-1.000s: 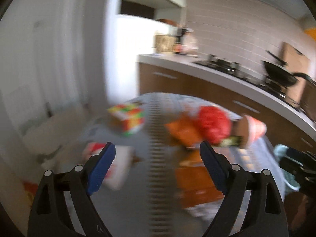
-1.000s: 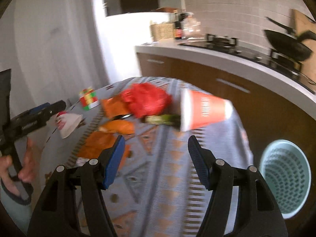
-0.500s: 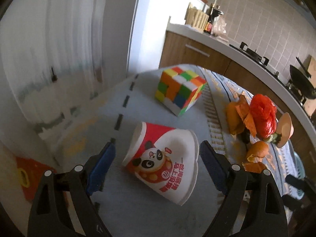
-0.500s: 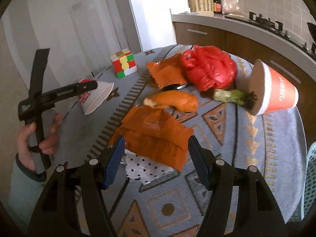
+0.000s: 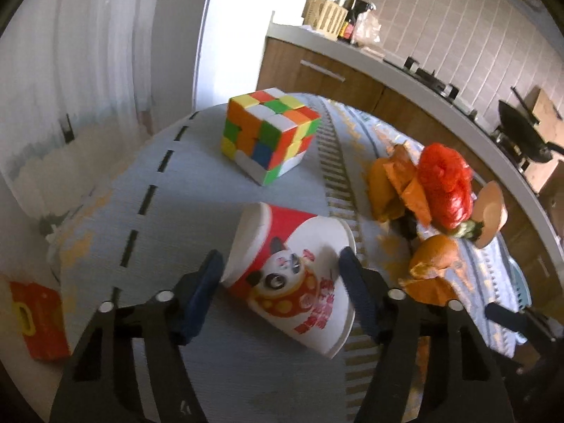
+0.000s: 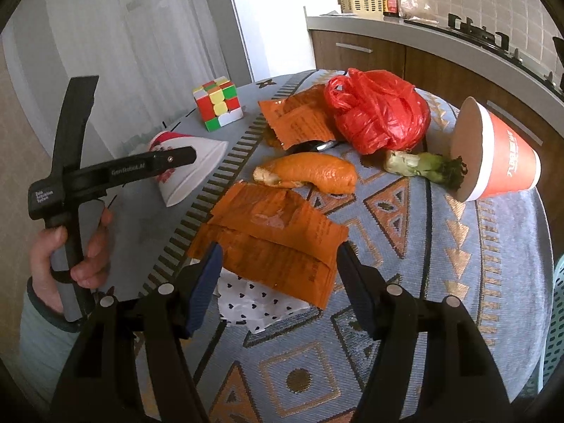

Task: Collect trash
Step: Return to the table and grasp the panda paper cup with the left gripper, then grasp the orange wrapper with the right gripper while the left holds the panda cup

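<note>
A crushed red-and-white paper cup (image 5: 296, 275) with a panda print lies on its side on the table. My left gripper (image 5: 282, 282) is open and its jaws stand on either side of the cup. The cup (image 6: 190, 172) and the left gripper (image 6: 116, 171) also show in the right wrist view. My right gripper (image 6: 278, 278) is open over an orange wrapper (image 6: 275, 243) that lies on white dotted paper (image 6: 257, 303). Beyond lie an orange peel (image 6: 310, 172), a red plastic bag (image 6: 377, 116), a vegetable stub (image 6: 423, 167) and an orange paper cup (image 6: 493, 155).
A colour cube (image 5: 268, 137) stands at the back of the round table (image 6: 440, 282). A second orange wrapper (image 6: 299, 120) lies by the red bag. A pale green basket (image 6: 557, 317) stands below the table's right edge. A red packet (image 5: 38, 320) lies on the floor. A kitchen counter (image 6: 440, 35) runs behind.
My left gripper has swung left and moved down onto the panda cup, which now sits between its jaws. My right gripper has moved left and closer over the orange wrapper.
</note>
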The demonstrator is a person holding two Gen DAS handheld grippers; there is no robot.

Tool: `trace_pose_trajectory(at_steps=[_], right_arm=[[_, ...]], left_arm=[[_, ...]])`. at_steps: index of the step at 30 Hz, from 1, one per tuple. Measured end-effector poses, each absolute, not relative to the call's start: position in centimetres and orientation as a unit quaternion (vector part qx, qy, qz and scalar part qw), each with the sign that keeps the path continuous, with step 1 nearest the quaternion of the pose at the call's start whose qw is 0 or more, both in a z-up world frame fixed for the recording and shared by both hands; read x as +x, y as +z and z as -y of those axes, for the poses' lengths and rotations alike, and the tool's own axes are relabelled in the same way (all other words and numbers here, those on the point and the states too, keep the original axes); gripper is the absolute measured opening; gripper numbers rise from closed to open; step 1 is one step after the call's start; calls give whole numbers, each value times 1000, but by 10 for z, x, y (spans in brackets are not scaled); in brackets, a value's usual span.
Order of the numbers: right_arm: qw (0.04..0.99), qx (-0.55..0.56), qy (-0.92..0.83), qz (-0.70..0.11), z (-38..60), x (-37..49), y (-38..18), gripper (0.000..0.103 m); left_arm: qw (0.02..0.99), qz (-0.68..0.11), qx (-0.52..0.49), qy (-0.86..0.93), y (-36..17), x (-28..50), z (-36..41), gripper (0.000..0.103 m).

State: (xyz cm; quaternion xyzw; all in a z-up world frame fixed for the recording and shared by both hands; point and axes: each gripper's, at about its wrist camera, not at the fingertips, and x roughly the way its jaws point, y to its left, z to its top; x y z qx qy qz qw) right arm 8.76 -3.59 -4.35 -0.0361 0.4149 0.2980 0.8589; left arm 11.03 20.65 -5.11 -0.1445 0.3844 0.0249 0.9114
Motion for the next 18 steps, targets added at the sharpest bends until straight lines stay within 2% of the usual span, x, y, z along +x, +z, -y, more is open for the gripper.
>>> trace_pose_trajectory(at_steps=[4,7,14,16,18], right_arm=[[855,-51,303,-418,26,90,-47,67],[850,-73,305,-423,13,92,-51,78],[848,-108,288,-430,-12,104,-64,79],[846,-106,287,-436,-15,107,-67,75],[843,-93,297,-439,-13,109,-67,61]], left_arm=[[917,-373,-141,21,-50,106,-203,58],[920,-363,-145,16,-48,100,-204,55],[932,-327,-154,-20,-42,88,-205,54],[932,-327,-156,-24,-41,88,-205,54],[933,-323,-158,-26,-40,87,-205,54]])
